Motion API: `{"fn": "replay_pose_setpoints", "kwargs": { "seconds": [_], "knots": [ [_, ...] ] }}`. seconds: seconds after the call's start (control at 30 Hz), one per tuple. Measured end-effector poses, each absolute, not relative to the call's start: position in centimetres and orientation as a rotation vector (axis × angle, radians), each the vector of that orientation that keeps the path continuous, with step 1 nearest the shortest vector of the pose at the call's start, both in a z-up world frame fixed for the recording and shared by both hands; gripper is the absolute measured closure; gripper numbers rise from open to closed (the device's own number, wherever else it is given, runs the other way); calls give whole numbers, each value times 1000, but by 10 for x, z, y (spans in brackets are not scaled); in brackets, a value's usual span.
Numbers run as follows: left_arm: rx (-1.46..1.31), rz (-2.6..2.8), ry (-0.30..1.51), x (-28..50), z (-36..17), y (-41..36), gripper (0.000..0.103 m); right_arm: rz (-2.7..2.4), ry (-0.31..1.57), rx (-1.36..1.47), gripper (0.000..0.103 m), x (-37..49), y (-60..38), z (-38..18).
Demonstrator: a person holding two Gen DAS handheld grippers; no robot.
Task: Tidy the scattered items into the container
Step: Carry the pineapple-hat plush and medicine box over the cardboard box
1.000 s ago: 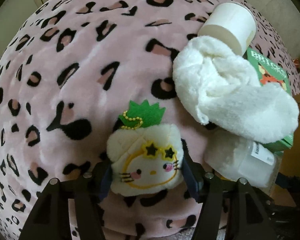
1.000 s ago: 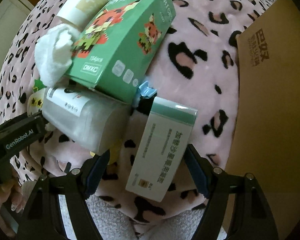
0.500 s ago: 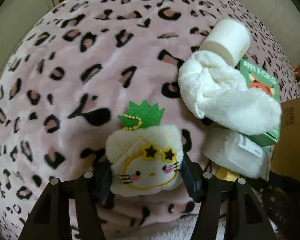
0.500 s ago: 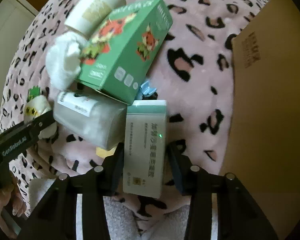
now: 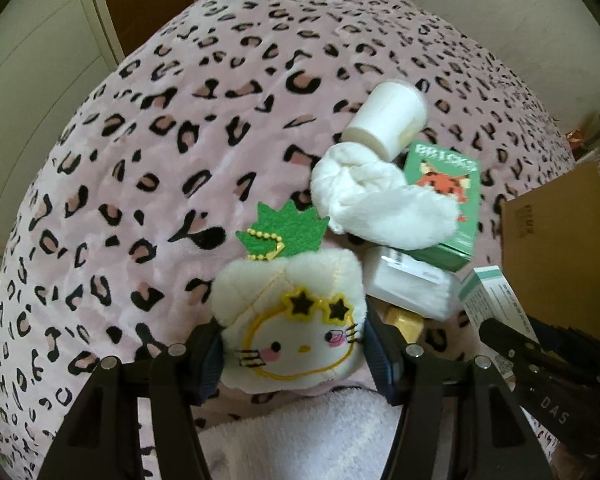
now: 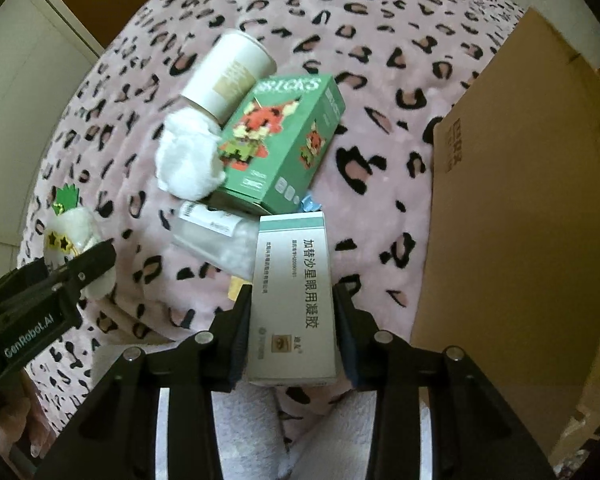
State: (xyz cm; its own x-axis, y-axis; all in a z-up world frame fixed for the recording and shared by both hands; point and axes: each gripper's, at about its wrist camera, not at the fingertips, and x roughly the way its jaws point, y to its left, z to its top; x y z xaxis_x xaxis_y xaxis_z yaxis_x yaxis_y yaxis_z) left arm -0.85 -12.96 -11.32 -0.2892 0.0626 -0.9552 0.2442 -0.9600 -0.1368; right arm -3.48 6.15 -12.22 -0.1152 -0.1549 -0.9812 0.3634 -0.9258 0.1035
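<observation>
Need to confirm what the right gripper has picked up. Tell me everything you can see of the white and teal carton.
The white and teal carton is a slim rectangular cardboard box, white with a teal band at its far end and dark printed characters along its face. It looks intact and closed. The right gripper is closing on its long sides, one of the fingers against each side, near the box's lower half. It appears lifted off the leopard-print blanket; its far end overlaps the clear plastic packet in view.

Dim, soft indoor light with no glare and only faint shadows. Both fisheye views bend strongly, with black corners. The cup (image 6: 230, 76) and towel (image 6: 188, 160) look motion-blurred.
</observation>
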Motion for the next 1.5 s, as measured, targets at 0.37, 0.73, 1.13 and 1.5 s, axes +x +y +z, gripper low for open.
{"fn": "replay_pose_setpoints", "kwargs": {
  "seconds": [0.37,0.73,1.13,1.5],
  "knots": [
    [1768,-2465,295,4,-66,-110,42,-2151,260,1684,64,-27,33,-73],
    [1744,-2539,257,6,-32,-88,42,-2243,192,1641,64,-20,52,-31],
    [1719,-2622,157,0,-1,-45,42,-2307,115,1591,64,-20,88,1],
    [1718,-2702,59,-13,20,7,42,-2375,21,1569,64,-24,143,22]
  ]
}}
